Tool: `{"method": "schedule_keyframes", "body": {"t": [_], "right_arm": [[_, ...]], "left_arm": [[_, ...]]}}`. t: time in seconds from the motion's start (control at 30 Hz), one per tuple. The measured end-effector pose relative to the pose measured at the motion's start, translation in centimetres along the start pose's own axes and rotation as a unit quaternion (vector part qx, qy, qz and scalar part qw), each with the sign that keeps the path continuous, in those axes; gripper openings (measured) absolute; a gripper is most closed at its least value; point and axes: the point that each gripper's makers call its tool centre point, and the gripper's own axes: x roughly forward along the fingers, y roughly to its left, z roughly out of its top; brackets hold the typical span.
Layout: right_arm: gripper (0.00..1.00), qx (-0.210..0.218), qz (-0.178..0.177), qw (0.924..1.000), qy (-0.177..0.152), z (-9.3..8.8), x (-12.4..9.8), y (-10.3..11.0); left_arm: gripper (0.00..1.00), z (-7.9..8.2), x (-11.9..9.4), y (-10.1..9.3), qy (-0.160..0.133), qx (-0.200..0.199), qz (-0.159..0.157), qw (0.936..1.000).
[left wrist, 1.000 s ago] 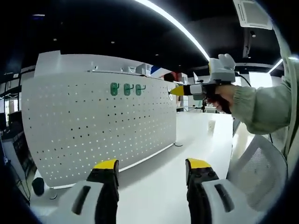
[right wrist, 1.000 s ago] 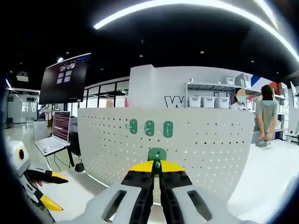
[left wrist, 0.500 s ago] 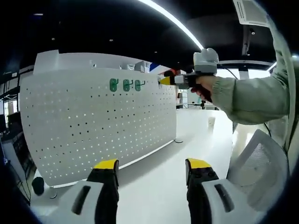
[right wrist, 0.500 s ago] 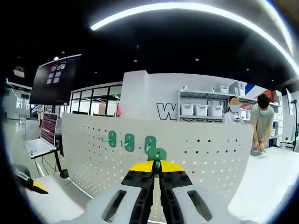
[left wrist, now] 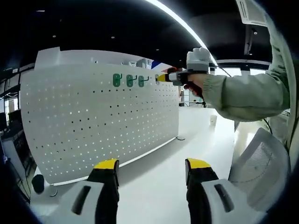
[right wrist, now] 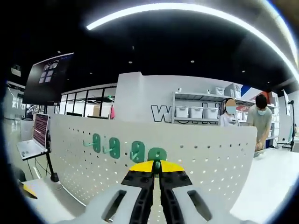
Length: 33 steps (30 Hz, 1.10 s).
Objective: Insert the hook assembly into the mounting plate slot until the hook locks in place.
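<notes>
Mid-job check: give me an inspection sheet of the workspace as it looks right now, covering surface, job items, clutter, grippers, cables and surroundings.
Surface: white table, bare in front of the board.
Job's things: white pegboard stands upright; three green hooks already sit in its top row. A fourth green hook is held up against the board, next to them; whether it has locked cannot be told.
Clutter: small white cup farther along the table.
Grippers: right gripper shut on the fourth green hook, at the board's top row; left gripper open, holding nothing, low over the table.
Cables: nothing seen.
Surroundings: laptop, wall screen, shelving with bins, two people, a white chair.
</notes>
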Motion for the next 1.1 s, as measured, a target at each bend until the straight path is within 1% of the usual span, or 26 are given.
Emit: {"method": "schedule_keyframes", "body": {"t": [0.17,0.4,0.63,0.97,1.1], "right_arm": [[0.0,-0.003,-0.008,0.9999,-0.006,0.1,1.0,-0.6],[0.0,-0.003,-0.013,0.9999,-0.007,-0.3,2.4,-1.1],[0.0,-0.002,-0.017,0.9997,-0.016,0.0,2.9,-1.3],[0.0,-0.006,-0.02,0.9997,-0.015,-0.1,3.4,-1.6],[0.0,-0.005,-0.021,0.9997,-0.01,-0.5,3.7,-1.6]], "left_arm": [[0.59,-0.3,0.2,0.3,0.004,-0.002,0.001,1.0],[0.58,-0.7,0.5,0.5,0.01,-0.005,0.001,0.9999],[0.58,-0.8,1.0,0.4,0.013,-0.007,-0.002,0.9999],[0.58,-0.6,1.5,0.4,0.011,-0.007,-0.004,0.9999],[0.58,-0.6,1.5,0.4,0.012,-0.008,-0.004,0.9999]]}}
